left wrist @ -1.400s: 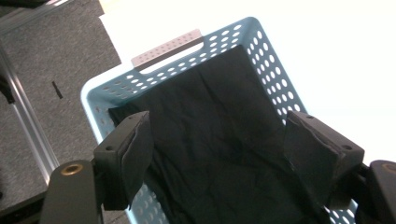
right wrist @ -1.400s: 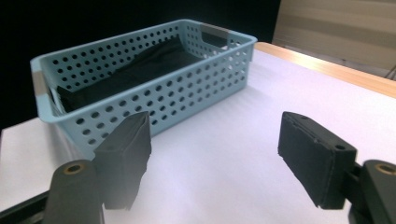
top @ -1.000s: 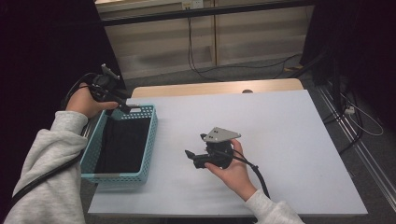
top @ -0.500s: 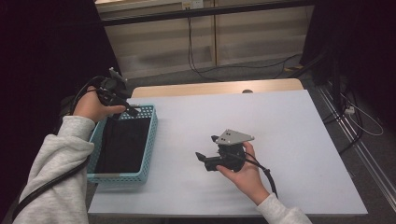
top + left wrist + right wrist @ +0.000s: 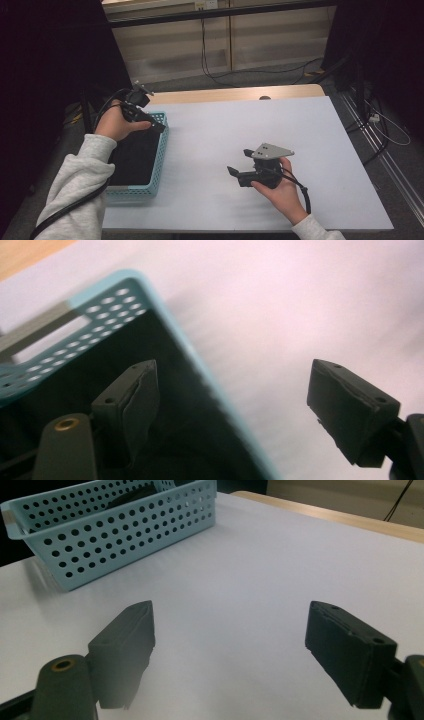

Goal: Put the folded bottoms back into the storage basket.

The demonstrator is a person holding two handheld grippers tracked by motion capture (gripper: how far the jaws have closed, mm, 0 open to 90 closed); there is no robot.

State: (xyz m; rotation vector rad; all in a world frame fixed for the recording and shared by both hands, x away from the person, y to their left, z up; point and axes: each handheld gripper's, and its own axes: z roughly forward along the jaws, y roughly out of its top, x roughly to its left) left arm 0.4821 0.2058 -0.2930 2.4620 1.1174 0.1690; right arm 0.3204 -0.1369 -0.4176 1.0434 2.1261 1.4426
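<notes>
High view: basket (image 5: 161,150) under left tongs (image 5: 159,127)

The white-topped counter (image 5: 260,130) lies bare across the middle and right of the high view, open to passage from its far wooden edge to the near edge. The one obstacle is the light-blue perforated plastic basket (image 5: 159,150) at the left edge, its raised walls barring a level sweep there; its dark inside is open from above.

A white table (image 5: 320,150) has a wooden edge (image 5: 235,93) at the far side. Behind it, black cables (image 5: 210,55) hang down onto the grey floor (image 5: 260,75).
</notes>
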